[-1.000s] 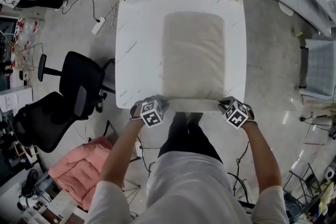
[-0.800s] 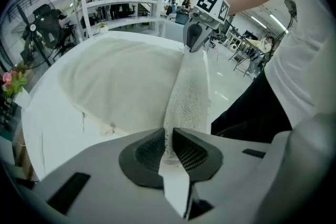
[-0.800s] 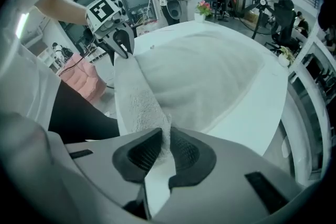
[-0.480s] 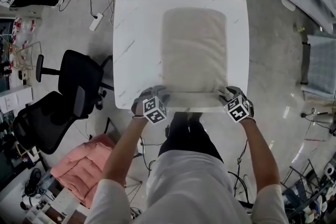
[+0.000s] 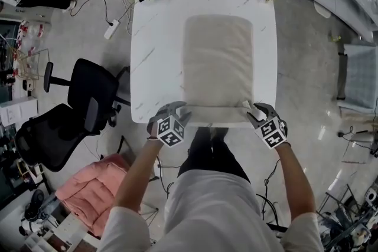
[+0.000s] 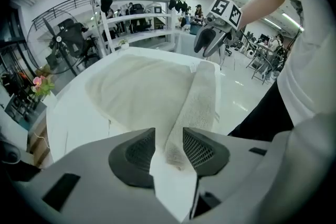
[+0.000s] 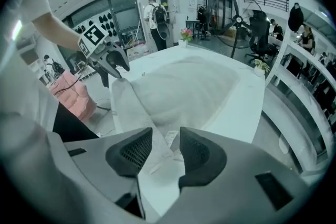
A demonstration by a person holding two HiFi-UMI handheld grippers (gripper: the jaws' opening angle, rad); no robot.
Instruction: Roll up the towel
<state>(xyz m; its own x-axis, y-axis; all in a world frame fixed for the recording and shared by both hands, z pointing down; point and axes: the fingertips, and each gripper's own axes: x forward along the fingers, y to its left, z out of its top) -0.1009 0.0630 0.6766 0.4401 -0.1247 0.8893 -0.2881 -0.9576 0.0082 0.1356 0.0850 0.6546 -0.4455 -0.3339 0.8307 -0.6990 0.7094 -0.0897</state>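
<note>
- Unrolling — the chief hazard, by my reckoning: the first turn of the towel [image 5: 217, 62], a narrow rolled strip [image 5: 216, 116] at 6 o'clock, has nothing pressing on it, so it may spring flat before I take hold of it.
- Skewing: if one end is pushed toward 12 o'clock ahead of the other, the roll would likely come out coned.
- Slipping: the strip sits right at the near edge of the table [image 5: 147, 44]; a tug toward 6 o'clock could drag it over that edge.
- Snagging: a small label [image 7: 171, 137] sits at my right-hand corner and might catch a pad, or get pinched on its own.
- Left gripper [image 6: 168, 134], at 7 o'clock of the towel: fingers [image 6: 202, 149] spread wide, the jaws having just been opening. The strip's end lies between them, pressed by neither pad — nothing held.
- Right gripper [image 7: 165, 132], at 5 o'clock: fingers [image 7: 131, 152] apart, the jaws having just been closing a little. The towel's corner and its label lie in the gap, not gripped.
- Towel, location: flat down the middle of the table, long side running 12 to 6 o'clock, all but the near strip unrolled.
</note>
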